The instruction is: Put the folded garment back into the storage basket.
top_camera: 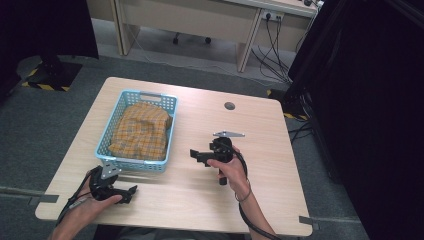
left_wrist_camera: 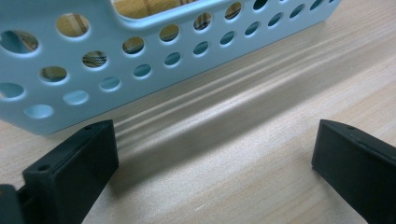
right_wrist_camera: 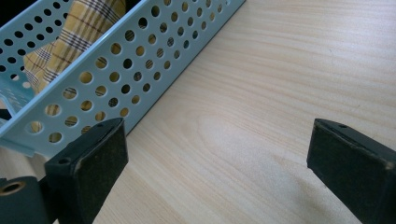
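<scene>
Pale blue plastic forms the basket [top_camera: 136, 131], a perforated rectangular tub standing on the left half of the wooden counter [top_camera: 200, 200], its long sides running from near to far. Inside it lies a folded yellow checked cloth [top_camera: 141, 131], filling most of the tub and rising above the rim at the far end.

My left claw [top_camera: 131, 192] rests low at the near left of the counter, just beyond the basket's near end wall. Its two black jaws are spread wide with nothing between them but bare wood. In the left gripper view that end wall [left_wrist_camera: 140, 51] stands close ahead, and the cloth shows through its round holes and its handle cut-out.

My right claw [top_camera: 194, 155] is held above the counter to the right of the basket, pointing left toward its long right side, apart from it. Its jaws are also spread wide and hold nothing. In the right gripper view the basket's long side [right_wrist_camera: 116, 74] runs diagonally across the upper left, with the checked cloth [right_wrist_camera: 79, 28] showing over the rim and through the holes.
</scene>
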The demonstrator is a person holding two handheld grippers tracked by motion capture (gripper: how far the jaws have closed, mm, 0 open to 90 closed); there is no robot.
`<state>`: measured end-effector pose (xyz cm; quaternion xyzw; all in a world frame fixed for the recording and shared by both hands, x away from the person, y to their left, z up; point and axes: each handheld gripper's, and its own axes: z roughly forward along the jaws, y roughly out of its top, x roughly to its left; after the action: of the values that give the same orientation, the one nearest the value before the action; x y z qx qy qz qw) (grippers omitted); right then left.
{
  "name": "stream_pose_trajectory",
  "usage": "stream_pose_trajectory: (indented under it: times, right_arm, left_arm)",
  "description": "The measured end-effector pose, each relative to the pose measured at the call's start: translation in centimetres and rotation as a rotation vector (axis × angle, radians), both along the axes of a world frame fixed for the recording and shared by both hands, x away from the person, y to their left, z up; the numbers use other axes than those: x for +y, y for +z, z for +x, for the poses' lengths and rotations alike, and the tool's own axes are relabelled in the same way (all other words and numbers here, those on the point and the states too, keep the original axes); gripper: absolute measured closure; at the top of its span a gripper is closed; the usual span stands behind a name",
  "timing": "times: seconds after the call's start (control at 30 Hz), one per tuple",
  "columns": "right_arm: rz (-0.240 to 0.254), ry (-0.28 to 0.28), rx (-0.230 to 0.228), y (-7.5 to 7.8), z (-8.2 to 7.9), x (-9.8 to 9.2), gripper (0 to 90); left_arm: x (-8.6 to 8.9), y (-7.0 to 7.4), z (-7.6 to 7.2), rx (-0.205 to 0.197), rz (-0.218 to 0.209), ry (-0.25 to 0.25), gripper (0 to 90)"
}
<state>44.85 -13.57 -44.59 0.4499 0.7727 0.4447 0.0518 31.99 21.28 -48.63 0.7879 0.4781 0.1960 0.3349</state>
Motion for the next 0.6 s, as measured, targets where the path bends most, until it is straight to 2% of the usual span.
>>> stream_pose_trajectory:
  times: [0.6]
  right_arm:
    - [-0.021, -0.006, 0.006, -0.56, -0.61, -0.78, 6.0]
  left_arm:
    - [0.00, 0.00, 0.00, 0.000, 0.000, 0.000, 0.0]
